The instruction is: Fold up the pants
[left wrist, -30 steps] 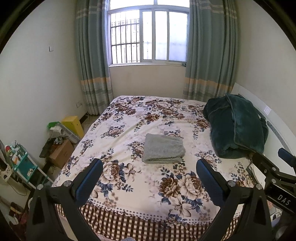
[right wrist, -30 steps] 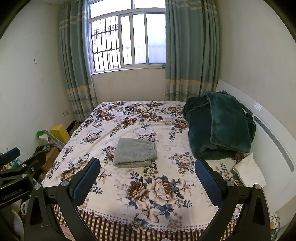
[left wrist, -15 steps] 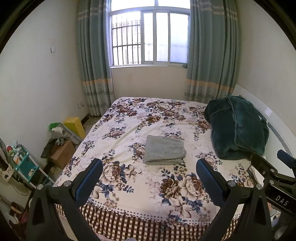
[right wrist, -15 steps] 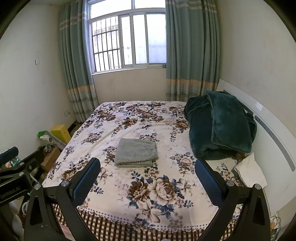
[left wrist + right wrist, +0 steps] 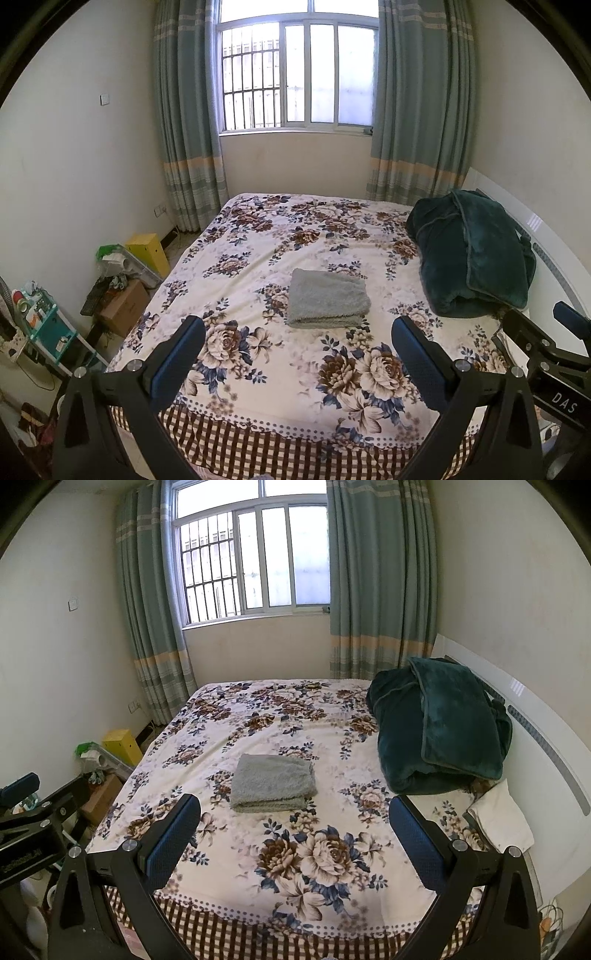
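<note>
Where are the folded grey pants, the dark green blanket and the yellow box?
Grey pants (image 5: 327,298), left wrist view, middle of the top fold.
Green blanket (image 5: 439,720), right wrist view, middle of the heap.
Yellow box (image 5: 147,251), left wrist view, its front face.

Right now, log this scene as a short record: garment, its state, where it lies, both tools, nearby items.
garment: grey pants
state: folded into a compact rectangle, lying flat
location: middle of the floral bedspread
left tool: open, empty, held back near the foot of the bed, apart from the pants
right tool: open, empty, also apart from the pants
nearby: dark green blanket heaped by the headboard; white cloth beside it
task status: fold looks finished
</note>
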Demonstrator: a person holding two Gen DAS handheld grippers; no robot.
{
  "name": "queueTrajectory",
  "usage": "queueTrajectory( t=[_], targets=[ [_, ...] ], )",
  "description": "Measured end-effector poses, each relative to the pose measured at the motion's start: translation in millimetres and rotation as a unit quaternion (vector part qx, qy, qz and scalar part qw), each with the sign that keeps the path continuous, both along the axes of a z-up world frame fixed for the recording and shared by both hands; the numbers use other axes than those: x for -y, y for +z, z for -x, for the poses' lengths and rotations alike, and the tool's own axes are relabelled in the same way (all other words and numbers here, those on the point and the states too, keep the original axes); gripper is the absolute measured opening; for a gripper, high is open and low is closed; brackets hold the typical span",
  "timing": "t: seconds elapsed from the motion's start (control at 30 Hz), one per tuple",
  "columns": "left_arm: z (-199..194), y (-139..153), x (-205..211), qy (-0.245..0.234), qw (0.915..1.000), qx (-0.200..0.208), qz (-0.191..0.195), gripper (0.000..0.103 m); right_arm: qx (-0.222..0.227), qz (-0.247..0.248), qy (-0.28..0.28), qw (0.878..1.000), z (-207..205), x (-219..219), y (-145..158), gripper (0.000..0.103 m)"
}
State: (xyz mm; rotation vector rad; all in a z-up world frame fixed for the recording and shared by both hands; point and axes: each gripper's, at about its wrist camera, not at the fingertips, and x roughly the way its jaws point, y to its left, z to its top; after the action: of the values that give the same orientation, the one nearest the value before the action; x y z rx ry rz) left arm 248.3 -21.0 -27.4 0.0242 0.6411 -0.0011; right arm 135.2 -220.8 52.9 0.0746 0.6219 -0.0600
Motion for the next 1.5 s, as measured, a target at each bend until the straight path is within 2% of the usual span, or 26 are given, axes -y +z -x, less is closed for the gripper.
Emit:
queueTrajectory(
  t=[1.5],
  targets=[
    [6,5,3,-0.004,1.0,0.002,0.001,0.103,0.0,-0.002,-0.008,1.0,14,-22,1,0.103]
  ],
)
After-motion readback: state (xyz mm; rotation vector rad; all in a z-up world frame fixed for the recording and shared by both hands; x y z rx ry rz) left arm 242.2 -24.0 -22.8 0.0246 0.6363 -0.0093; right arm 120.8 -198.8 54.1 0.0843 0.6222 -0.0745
